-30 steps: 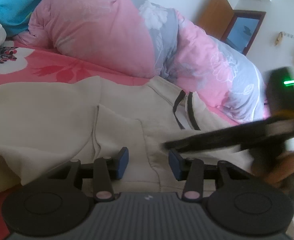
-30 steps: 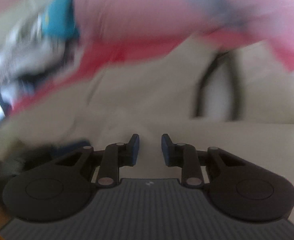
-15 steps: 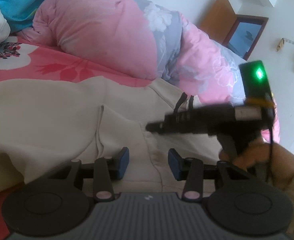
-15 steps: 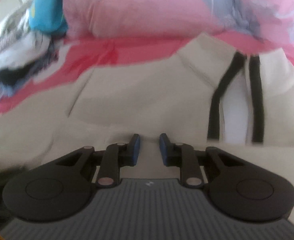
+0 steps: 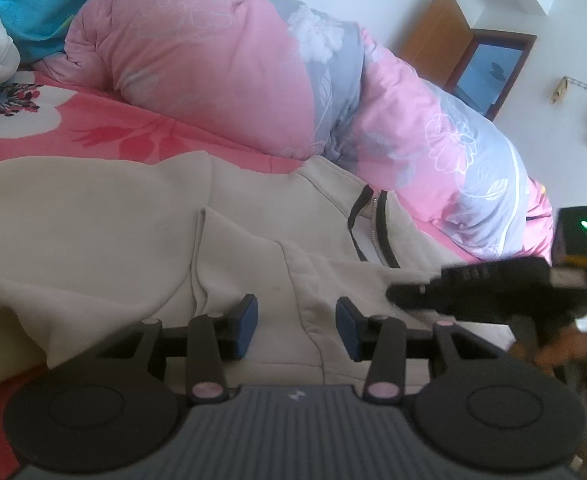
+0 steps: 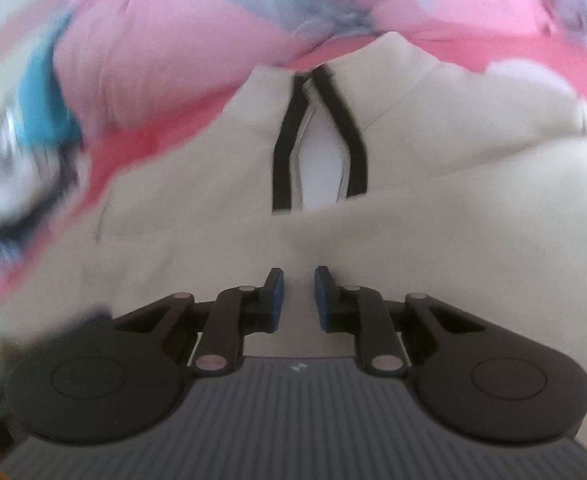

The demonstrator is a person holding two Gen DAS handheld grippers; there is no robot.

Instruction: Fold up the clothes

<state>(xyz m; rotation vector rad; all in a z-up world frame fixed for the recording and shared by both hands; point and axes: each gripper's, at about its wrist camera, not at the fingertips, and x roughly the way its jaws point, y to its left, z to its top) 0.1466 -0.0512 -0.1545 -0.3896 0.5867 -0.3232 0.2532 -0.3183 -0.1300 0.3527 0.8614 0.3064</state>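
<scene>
Sweatshirt (image 6: pixel 433 240) cloth lies ahead of the closing, still-gapped, empty right gripper (image 6: pixel 298 294); it may pinch nothing. Left gripper (image 5: pixel 296 326) half-open, empty.

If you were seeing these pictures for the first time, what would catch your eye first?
The big pink and grey floral quilt heaped along the far side of the bed, then the cream sweatshirt spread in front of it, its black-edged zip collar lying open. The right gripper reaches in over the sweatshirt's right side, jaws closing.
</scene>
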